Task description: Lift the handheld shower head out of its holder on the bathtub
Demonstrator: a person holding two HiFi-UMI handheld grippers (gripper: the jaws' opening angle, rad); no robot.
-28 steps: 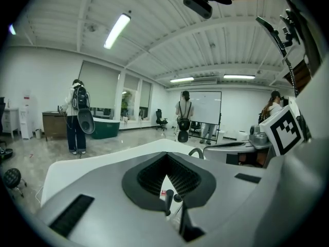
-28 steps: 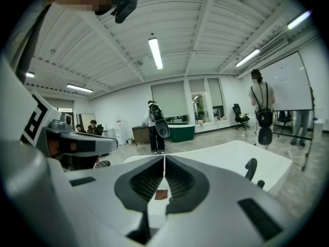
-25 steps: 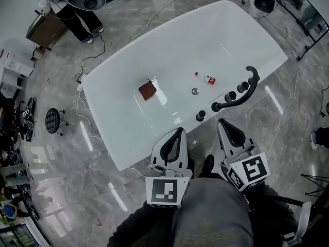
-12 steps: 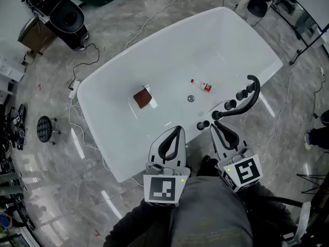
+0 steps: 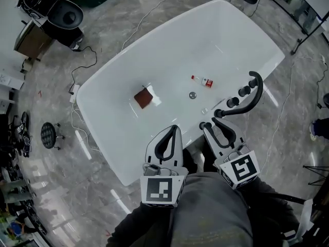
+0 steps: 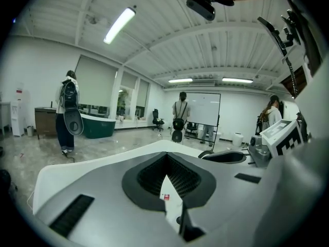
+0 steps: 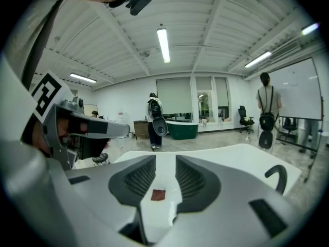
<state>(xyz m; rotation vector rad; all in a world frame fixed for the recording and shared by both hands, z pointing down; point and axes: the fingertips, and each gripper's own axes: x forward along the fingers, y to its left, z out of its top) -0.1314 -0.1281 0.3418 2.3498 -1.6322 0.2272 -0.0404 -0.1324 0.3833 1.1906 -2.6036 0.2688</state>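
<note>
Little writing can be read here. The small bottle (image 5: pixel 204 81) lying on the floor of the white bathtub (image 5: pixel 97 103) wears a red label, but its print is too small to make out. Each gripper's cube carries only black-and-white square markers. Near the bottle sit the round metal drain (image 5: pixel 192 94) and, further left, a brown square cloth (image 5: pixel 144 98). A row of black fittings stands on the tub's near right rim, with round knobs (image 5: pixel 232 102) beside one long, curved piece. That curved piece looks to be the handheld shower head (image 5: pixel 249 102), though from above it could pass for a spout. It is matt black and slender, thick at its near end and bent into a hook at the far end. In the right gripper view the hook rises over the rim at the right (image 7: pixel 277 168). The right gripper (image 5: pixel 209 123) has its tips just beside the nearest fitting. Its jaws are opening with nothing between them, and only the far-off cloth (image 7: pixel 158 194) shows through the gap (image 7: pixel 165 158). The left gripper (image 5: pixel 174 127) hangs over the rim beside it, tips together on nothing (image 6: pixel 167 156), with the bottle's red label (image 6: pixel 164 196) visible in the hollow behind them.
</note>
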